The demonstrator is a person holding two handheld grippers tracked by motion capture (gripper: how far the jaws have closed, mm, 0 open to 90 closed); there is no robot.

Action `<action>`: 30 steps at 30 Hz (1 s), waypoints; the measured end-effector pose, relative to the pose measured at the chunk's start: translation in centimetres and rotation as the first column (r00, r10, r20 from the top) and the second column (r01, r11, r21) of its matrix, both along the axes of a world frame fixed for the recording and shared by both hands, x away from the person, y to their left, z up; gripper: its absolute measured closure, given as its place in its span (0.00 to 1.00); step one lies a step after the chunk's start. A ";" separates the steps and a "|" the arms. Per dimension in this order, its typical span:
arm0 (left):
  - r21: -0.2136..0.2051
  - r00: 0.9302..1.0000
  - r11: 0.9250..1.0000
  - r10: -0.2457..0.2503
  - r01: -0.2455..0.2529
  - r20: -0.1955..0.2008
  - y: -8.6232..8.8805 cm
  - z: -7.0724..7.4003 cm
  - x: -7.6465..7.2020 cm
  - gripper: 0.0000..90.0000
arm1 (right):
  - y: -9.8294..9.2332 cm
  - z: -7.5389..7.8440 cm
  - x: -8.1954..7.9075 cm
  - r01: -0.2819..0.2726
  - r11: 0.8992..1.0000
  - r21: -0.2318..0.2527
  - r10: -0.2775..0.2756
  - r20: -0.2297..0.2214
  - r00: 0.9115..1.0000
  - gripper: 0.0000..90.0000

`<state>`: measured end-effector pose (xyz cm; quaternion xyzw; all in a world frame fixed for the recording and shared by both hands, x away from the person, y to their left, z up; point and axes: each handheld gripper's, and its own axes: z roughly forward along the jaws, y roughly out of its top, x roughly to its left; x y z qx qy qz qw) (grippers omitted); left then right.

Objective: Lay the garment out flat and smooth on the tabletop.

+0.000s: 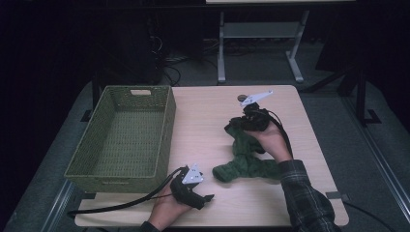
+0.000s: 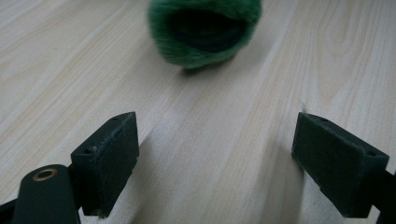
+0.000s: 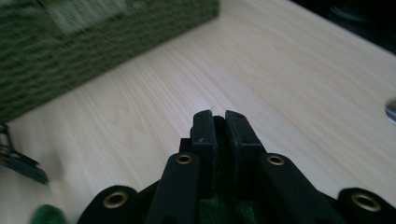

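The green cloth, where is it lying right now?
In the high view the green cloth lies on the table's right half, right of the woven basket; its far end is pinched in the right gripper, its near end faces the open left gripper.

Dim, dark surroundings; soft blur in both gripper views.

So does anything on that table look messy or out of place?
Only the green cloth: it lies crumpled and twisted on the table, one end pinched in the right claw. The woven basket sits straight and empty.
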<state>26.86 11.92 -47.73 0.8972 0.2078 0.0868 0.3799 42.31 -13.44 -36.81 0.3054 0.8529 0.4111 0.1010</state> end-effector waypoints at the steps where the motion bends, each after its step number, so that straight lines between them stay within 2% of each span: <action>1: 0.000 1.000 1.000 0.000 0.000 0.000 0.0 0.0 0.0 0.16 | 0.4 0.2 0.0 -0.012 1.000 0.002 0.012 0.012 1.000 0.92; 4: 0.001 1.000 1.000 0.001 -0.001 0.001 0.0 0.0 0.0 0.16 | 2.1 0.5 0.0 -0.054 0.998 0.013 0.054 0.021 0.998 0.91; 7: -0.001 1.000 1.000 0.003 -0.003 0.002 0.0 0.0 0.0 0.16 | 3.4 0.0 0.2 -0.074 0.997 0.006 0.074 0.017 0.997 0.88; 13: -0.001 1.000 1.000 0.000 0.000 0.000 0.0 0.0 0.1 0.16 | 3.9 -1.0 0.5 -0.054 0.999 0.005 0.054 0.001 0.999 0.67; 17: -0.001 1.000 1.000 0.001 -0.001 0.002 0.1 0.0 0.1 0.16 | 2.7 -0.8 0.2 -0.027 0.999 0.018 0.027 0.012 1.000 0.65; 20: 0.002 1.000 1.000 0.015 -0.015 0.002 0.1 0.2 0.2 0.16 | 0.9 -0.6 -0.1 -0.001 1.000 0.025 0.000 0.026 1.000 0.65; 21: 0.013 0.999 1.000 0.018 -0.018 0.027 0.3 0.5 0.3 0.16 | 0.2 -0.7 -0.3 0.013 1.000 0.026 -0.014 0.021 1.000 0.65; 22: -0.001 0.999 1.000 0.031 -0.031 0.043 0.4 0.9 0.4 0.16 | -0.5 -0.7 -0.5 0.024 0.999 0.028 -0.024 0.015 1.000 0.65; 25: -0.083 0.996 0.994 0.070 -0.064 0.061 0.9 2.6 1.0 0.21 | -2.6 -1.2 -0.9 0.051 0.998 0.029 -0.052 0.010 0.999 0.66; 26: -0.100 0.995 0.992 0.082 -0.076 0.059 1.1 3.1 1.3 0.22 | -3.1 -1.4 -1.0 0.064 0.998 0.031 -0.064 -0.005 0.998 0.66; 27: -0.123 0.995 0.989 0.090 -0.084 0.049 1.2 3.5 1.6 0.23 | -3.7 -1.7 -1.0 0.065 0.997 0.028 -0.065 0.002 0.998 0.66; 29: -0.171 0.993 0.978 0.120 -0.116 0.012 1.1 4.0 2.3 0.26 | -4.6 -2.2 -1.2 0.081 0.996 0.030 -0.080 -0.014 0.997 0.66; 30: -0.155 0.990 0.980 0.134 -0.128 0.031 0.6 4.2 2.4 0.26 | -5.0 -2.4 -1.3 0.083 0.996 0.024 -0.083 -0.018 0.996 0.66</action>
